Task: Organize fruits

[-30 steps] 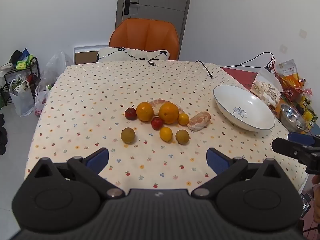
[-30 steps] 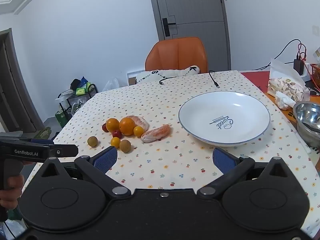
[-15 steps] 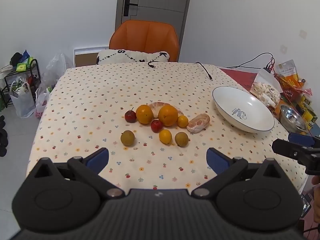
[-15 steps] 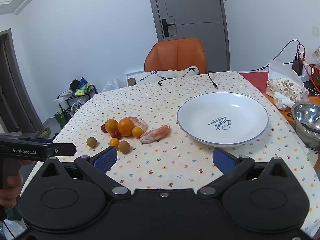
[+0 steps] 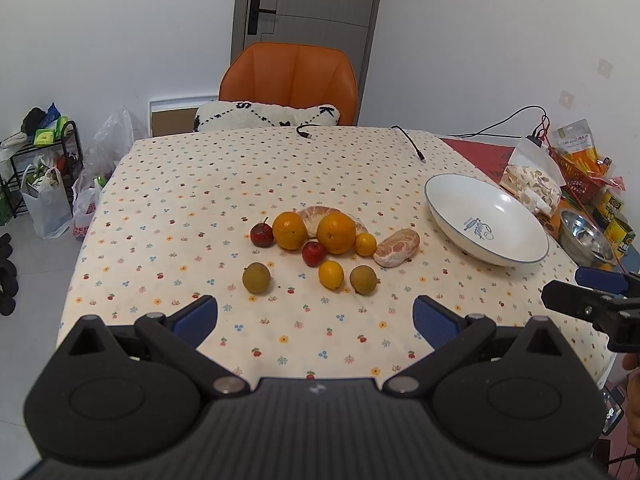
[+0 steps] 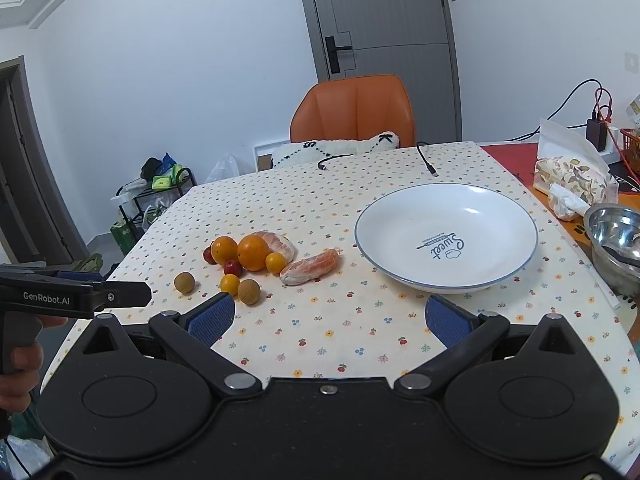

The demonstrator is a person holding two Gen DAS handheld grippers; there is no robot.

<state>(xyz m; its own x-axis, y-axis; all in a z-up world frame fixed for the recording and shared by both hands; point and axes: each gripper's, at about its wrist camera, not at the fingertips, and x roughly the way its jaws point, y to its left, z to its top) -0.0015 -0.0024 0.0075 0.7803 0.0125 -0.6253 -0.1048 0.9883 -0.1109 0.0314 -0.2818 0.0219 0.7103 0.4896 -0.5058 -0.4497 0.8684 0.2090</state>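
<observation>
A cluster of fruit lies mid-table: two oranges [image 5: 336,233], small yellow citrus [image 5: 331,274], two red fruits [image 5: 313,253], two brown round fruits [image 5: 256,277] and two peeled pomelo pieces [image 5: 397,247]. The cluster also shows in the right wrist view [image 6: 253,253]. An empty white bowl [image 5: 520,256] [image 6: 400,272] stands to the right of the fruit. My left gripper [image 5: 315,316] is open and empty, near the front edge. My right gripper [image 6: 327,316] is open and empty, near the front edge between fruit and bowl.
A floral tablecloth [image 5: 240,184] covers the table. A steel bowl [image 6: 616,240], snack bags [image 6: 572,176] and cables [image 5: 408,142] lie at the right and back. An orange chair [image 5: 290,80] stands behind the table.
Both grippers have drawn back slightly from the table; the fruit and bowl look a little smaller. Nothing on the table moved.
</observation>
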